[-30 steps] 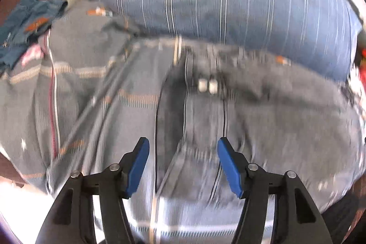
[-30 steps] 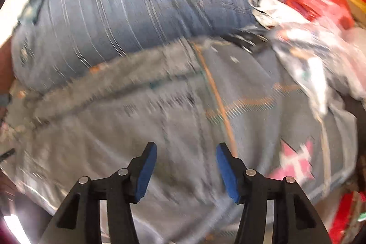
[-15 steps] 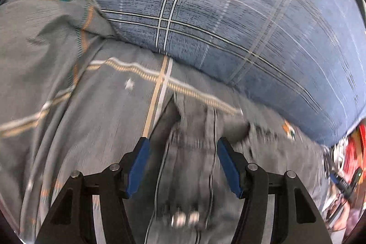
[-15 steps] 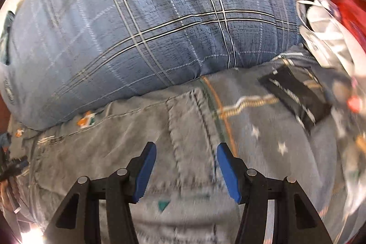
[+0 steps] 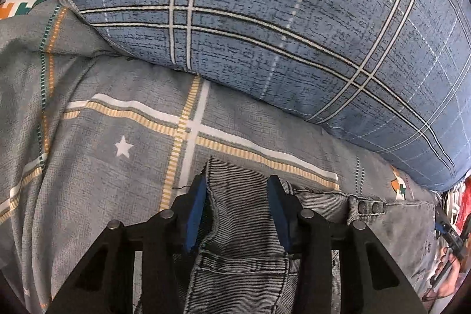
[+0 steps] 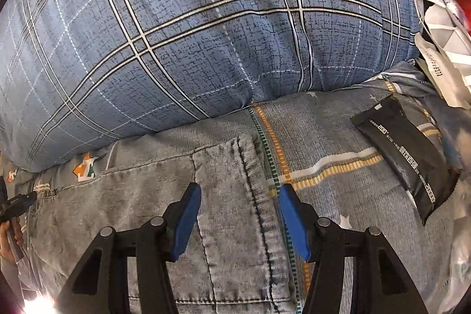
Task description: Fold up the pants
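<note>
Both grippers down on one pair of pants (image 5: 241, 225), flat on the sheet (image 5: 97, 167) below one pillow (image 5: 265, 19).
My left gripper (image 5: 238, 214) is closing around the waistband corner; my right gripper (image 6: 240, 221) is apart, straddling the other edge.

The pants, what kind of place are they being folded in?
Most likely a bedroom: the gray pants lie on a patterned bedsheet, right below a plump blue plaid pillow. Bags clutter one side.
</note>
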